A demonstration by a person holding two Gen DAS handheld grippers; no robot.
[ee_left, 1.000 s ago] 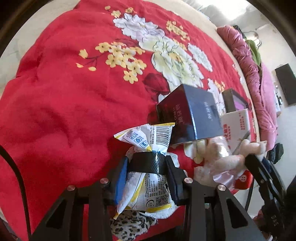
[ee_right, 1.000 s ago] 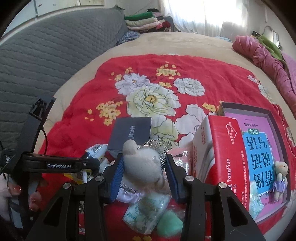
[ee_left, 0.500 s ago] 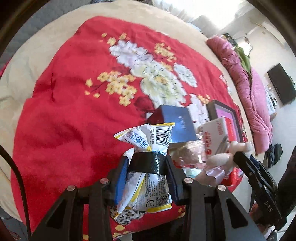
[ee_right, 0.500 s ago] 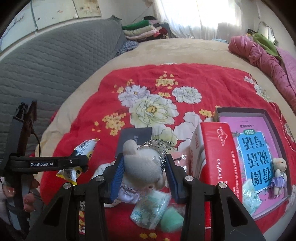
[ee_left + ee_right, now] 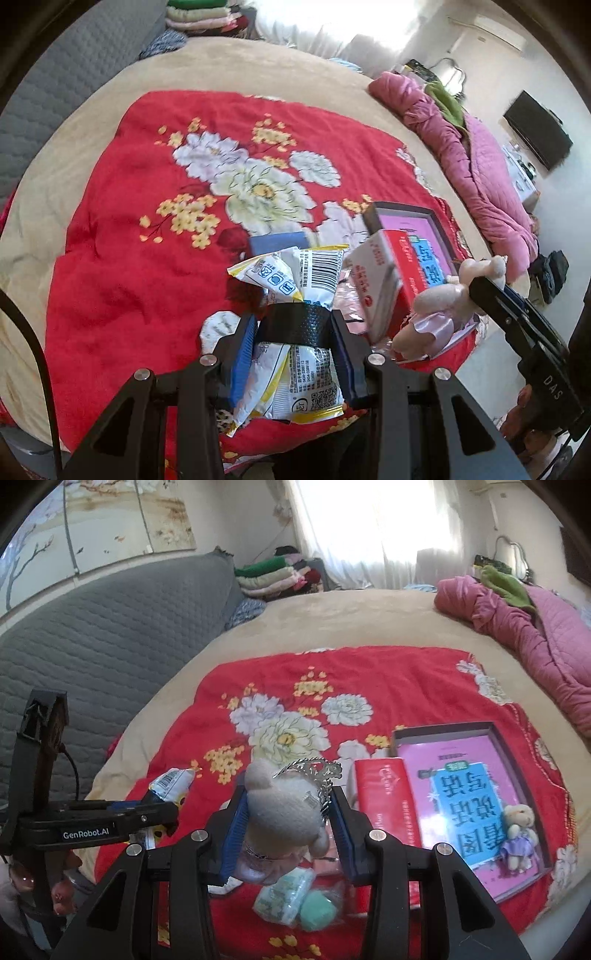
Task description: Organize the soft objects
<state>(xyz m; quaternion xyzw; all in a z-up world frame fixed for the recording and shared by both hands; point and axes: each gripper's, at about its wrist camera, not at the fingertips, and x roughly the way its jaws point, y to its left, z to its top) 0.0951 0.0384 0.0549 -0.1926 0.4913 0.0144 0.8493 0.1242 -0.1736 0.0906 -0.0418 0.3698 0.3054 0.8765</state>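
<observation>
In the left wrist view, the left gripper (image 5: 293, 330) stood partly closed, its jaws clamped on a white-and-yellow snack packet (image 5: 295, 321) held above the red floral blanket (image 5: 122, 266). A red-and-white box (image 5: 376, 284) lay beyond it to the right.

In the right wrist view, the right gripper (image 5: 288, 812) was partly closed, gripping a cream plush bear (image 5: 284, 812) wearing a silver crown (image 5: 314, 771). A red box (image 5: 388, 805) lay just right of it; a green soft pouch (image 5: 317, 910) lay beneath.
</observation>
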